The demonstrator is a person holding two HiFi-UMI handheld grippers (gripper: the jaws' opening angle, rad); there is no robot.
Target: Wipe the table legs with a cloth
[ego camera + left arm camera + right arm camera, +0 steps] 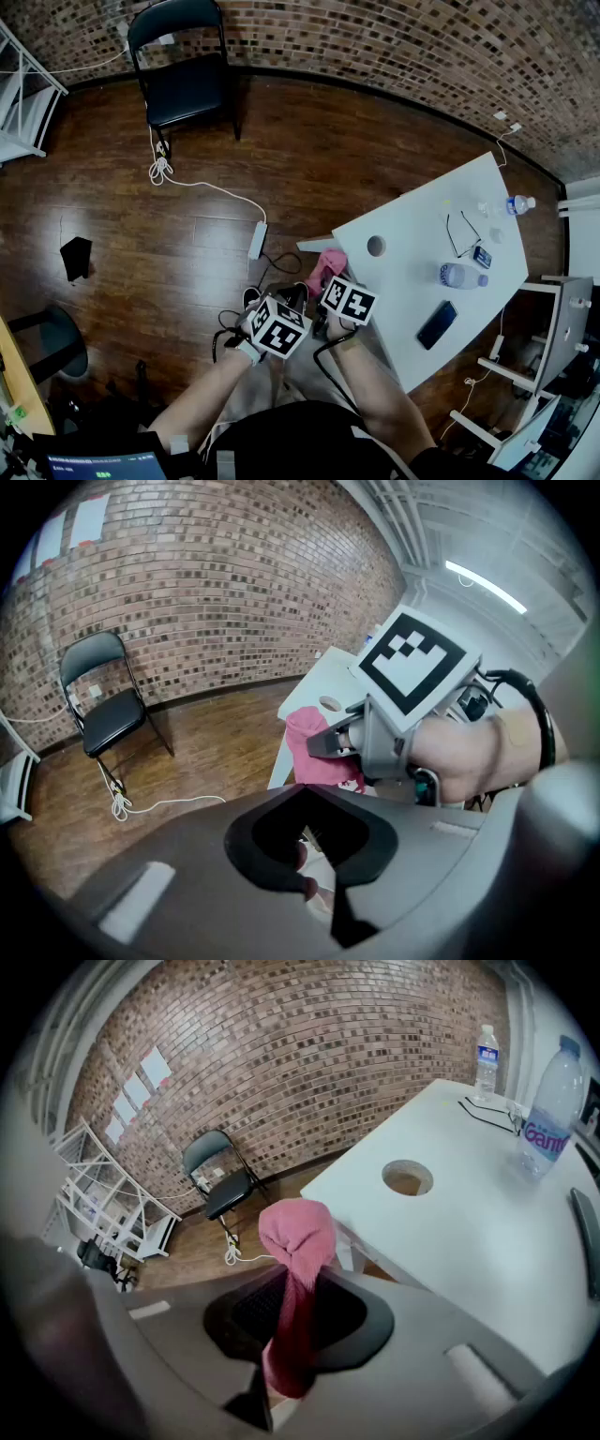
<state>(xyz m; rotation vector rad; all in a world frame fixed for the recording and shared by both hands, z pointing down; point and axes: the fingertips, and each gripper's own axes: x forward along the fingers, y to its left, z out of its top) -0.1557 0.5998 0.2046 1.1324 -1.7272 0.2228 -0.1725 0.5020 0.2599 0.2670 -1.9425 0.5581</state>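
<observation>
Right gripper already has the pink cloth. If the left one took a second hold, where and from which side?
Probably the bunched knob of the pink cloth standing clear beyond the right gripper, whose jaws pinch the narrow tail below it. The left gripper sits alongside, so come in sideways from the left.

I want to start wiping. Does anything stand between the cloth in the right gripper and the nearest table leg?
Nothing visible does. The right gripper holds the pink cloth, and the white table leg under the corner of the table shows just beyond it, with no object between them.
</observation>
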